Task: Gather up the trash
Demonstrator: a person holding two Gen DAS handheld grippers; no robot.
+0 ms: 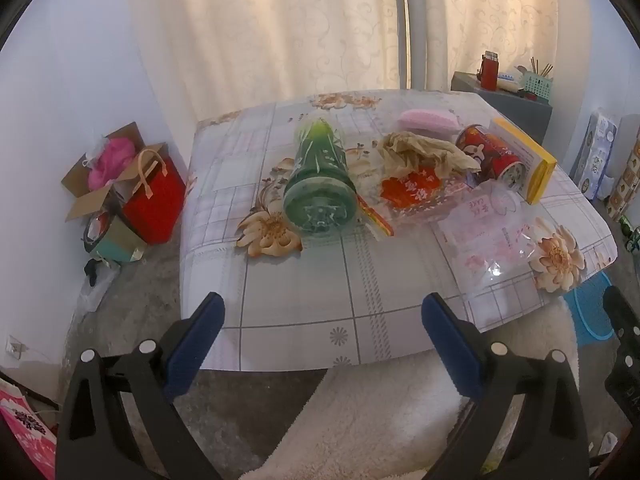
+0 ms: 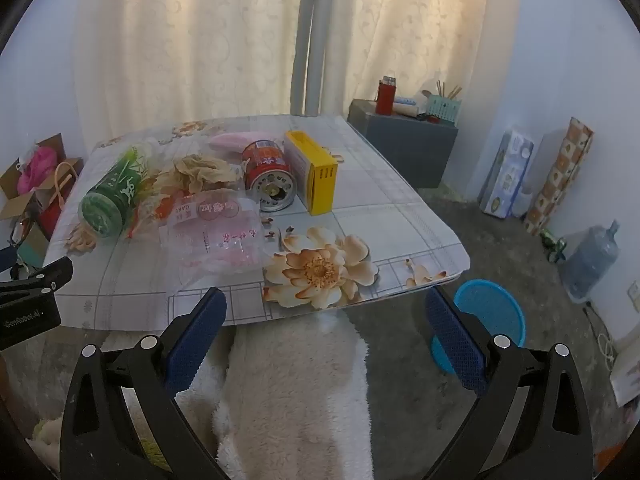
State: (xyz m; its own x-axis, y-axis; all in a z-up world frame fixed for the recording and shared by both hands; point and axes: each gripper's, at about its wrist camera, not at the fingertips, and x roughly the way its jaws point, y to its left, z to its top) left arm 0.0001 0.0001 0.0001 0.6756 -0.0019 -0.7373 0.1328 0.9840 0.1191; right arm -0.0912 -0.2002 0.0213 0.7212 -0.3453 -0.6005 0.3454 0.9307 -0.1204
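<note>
Trash is seen uncollected on a low table (image 1: pixel 304 320) covered with a flower-print cloth, with nothing yet lifted. The left gripper (image 1: pixel 322 316) and the right gripper (image 2: pixel 326 312) are both held wide apart and empty at the near edge, above a fleecy white garment. Across the middle of the table, from left to right, a green bottle (image 1: pixel 320 184) is laid on its side, crumpled brown paper (image 1: pixel 424 150) is heaped on a red-printed wrapper (image 1: pixel 416 190), a red can (image 1: pixel 494 156) is tipped over, and a yellow box (image 1: pixel 528 158) is stood just beside it. A clear cake bag (image 1: pixel 486 236) is spread nearer, and a pink sponge-like item (image 1: pixel 428 120) lies at the far side. By this judgement, the whole job is left to do. A blue stool (image 2: pixel 490 316) and a water jug (image 2: pixel 592 260) on the floor to the right are shown in full only by the right wrist view; the red gift bag (image 1: pixel 154 204) to the left is shown clearly only by the left wrist view.
</note>
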